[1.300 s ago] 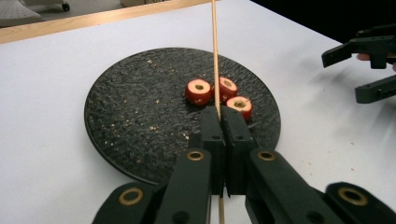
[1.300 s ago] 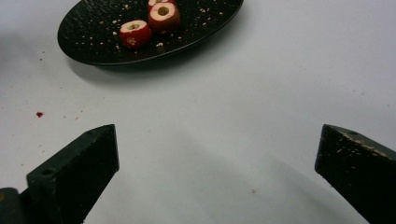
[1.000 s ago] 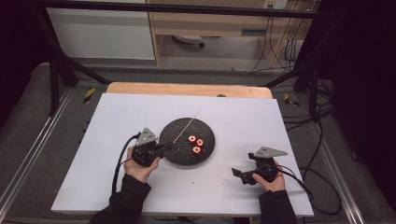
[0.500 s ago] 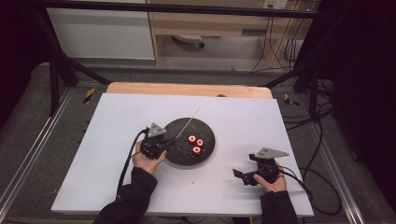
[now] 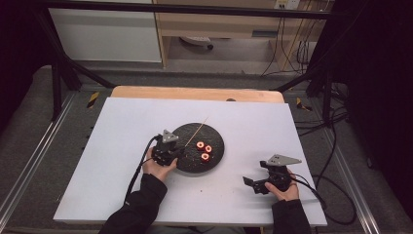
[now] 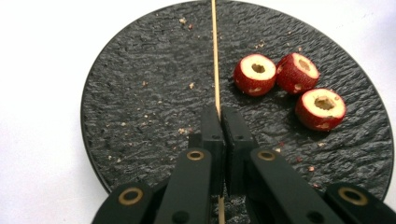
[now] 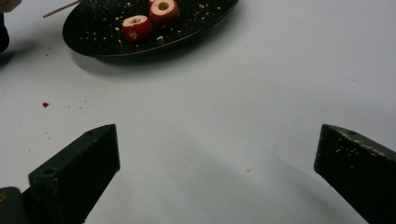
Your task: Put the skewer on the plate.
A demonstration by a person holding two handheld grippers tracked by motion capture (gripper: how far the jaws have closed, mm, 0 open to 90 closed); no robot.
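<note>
L fingers (image 6: 218, 122) tight on skewer (image 6: 215, 51)

Red fruit rings (image 6: 289, 84), black plate (image 6: 140, 93)

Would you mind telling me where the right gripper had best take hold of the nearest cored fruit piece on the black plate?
Probably across its red rounded sides, coming from above: the fruit piece sits hole-up on the black plate, apart from its neighbours on the outer side. The right gripper is open.

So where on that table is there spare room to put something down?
Bare white table lies left of the black plate, behind it, and between plate and right gripper. It is crowded around the skewer, left gripper and three fruit pieces.
</note>
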